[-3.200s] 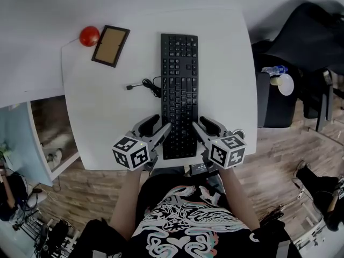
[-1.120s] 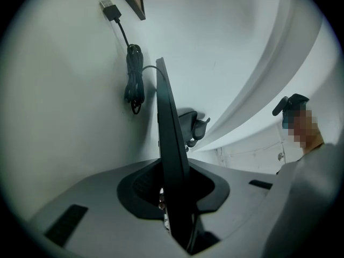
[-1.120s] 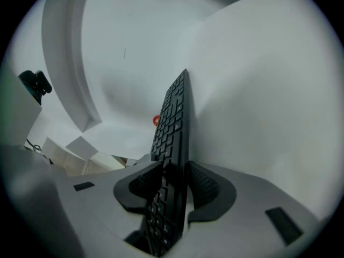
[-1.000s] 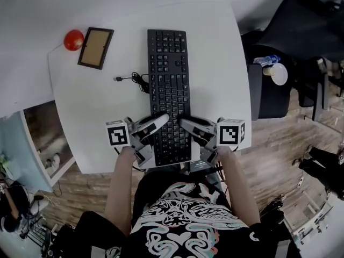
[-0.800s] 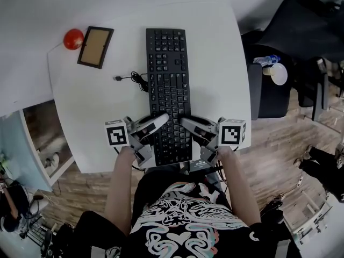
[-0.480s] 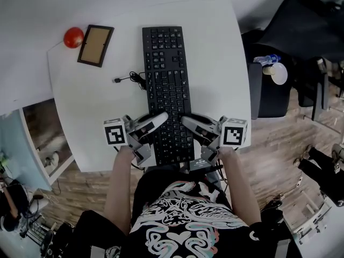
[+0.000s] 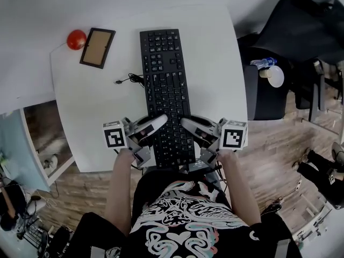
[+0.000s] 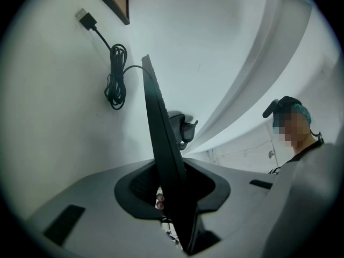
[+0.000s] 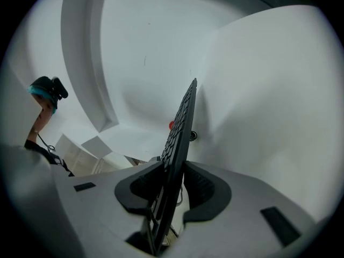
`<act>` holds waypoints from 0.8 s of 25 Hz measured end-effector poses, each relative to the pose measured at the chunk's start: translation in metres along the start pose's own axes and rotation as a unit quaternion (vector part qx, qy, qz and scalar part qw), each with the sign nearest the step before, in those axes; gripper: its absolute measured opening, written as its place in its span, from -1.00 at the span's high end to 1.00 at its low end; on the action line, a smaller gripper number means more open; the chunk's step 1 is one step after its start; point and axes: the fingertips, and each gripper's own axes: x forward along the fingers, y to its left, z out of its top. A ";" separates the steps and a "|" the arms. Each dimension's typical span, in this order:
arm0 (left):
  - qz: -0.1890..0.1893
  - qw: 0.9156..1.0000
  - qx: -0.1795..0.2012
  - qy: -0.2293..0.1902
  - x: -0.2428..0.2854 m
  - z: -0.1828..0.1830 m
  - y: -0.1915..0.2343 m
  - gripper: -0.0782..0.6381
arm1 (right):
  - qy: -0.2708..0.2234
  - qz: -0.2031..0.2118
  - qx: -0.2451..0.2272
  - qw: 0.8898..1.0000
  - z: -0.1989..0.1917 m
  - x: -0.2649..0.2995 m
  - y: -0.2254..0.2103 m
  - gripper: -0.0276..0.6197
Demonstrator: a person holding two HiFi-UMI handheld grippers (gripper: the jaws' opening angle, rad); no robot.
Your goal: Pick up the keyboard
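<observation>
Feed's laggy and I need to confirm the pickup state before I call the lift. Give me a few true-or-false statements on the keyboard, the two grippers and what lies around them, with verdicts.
1. The keyboard stands between the jaws of both grippers. True: the left gripper and the right gripper each have one long edge between their pads. The left one's jaws are opening a little, and the right one's are closing.
2. The grippers are at the keyboard's far end. False: both are at its near end.
3. The red ball lies to the right of the keyboard. False: it is at the far left of the table, beside the picture frame.
4. The cable's USB plug lies loose on the table. True.
</observation>
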 end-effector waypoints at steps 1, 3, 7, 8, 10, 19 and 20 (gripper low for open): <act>-0.002 1.000 0.001 -0.003 0.001 0.000 -0.002 0.50 | -0.001 0.001 -0.001 1.000 0.001 -0.002 0.002 0.50; -0.007 1.000 0.003 -0.009 0.002 -0.001 -0.005 0.50 | -0.005 0.006 -0.001 1.000 0.003 -0.003 0.005 0.50; -0.015 1.000 0.004 -0.019 0.000 0.000 -0.005 0.50 | -0.016 0.023 -0.002 1.000 0.006 -0.002 0.010 0.50; -0.017 1.000 0.006 -0.021 0.000 0.000 -0.005 0.49 | -0.017 0.027 -0.003 0.999 0.006 -0.002 0.010 0.50; -0.020 0.999 0.014 -0.021 0.000 0.001 -0.008 0.49 | -0.019 0.032 -0.005 0.999 0.007 -0.002 0.011 0.50; -0.033 0.998 0.058 -0.016 0.001 -0.008 -0.039 0.49 | -0.040 0.053 -0.034 0.997 0.005 -0.016 0.040 0.51; -0.034 0.997 0.064 -0.016 0.002 -0.011 -0.051 0.49 | -0.044 0.058 -0.038 0.997 0.004 -0.021 0.051 0.51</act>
